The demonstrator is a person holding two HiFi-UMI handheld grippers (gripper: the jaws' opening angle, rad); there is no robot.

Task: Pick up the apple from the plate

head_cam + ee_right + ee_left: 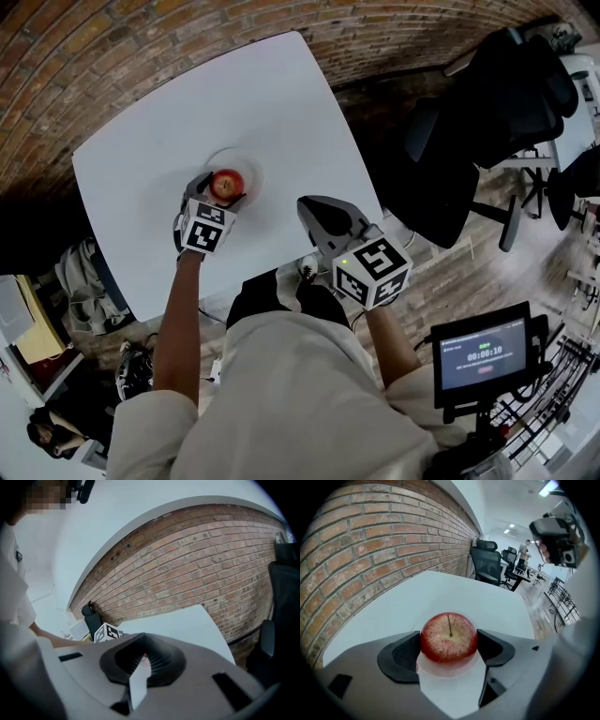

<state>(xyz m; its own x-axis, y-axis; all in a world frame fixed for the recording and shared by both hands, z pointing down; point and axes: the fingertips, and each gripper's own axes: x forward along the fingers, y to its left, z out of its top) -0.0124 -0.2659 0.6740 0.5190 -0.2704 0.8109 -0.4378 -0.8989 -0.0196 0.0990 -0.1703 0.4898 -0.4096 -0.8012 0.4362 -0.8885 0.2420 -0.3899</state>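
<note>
A red apple (226,184) (449,637) with its stem up sits on a small clear plate (251,169) (451,672) near the middle of the white table (234,94). My left gripper (221,190) (449,645) reaches in from the near side. Its two dark pads (402,654) press against the apple's left and right flanks, so it is shut on the apple. The apple's underside still looks in contact with the plate. My right gripper (315,212) (139,662) hovers over the table's near right edge, shut and empty, well right of the plate.
A brick wall (141,37) runs behind the table. Black office chairs (487,112) stand to the right on the wooden floor. A small screen on a stand (483,356) is at lower right. Bags and clutter (89,281) lie on the floor at left.
</note>
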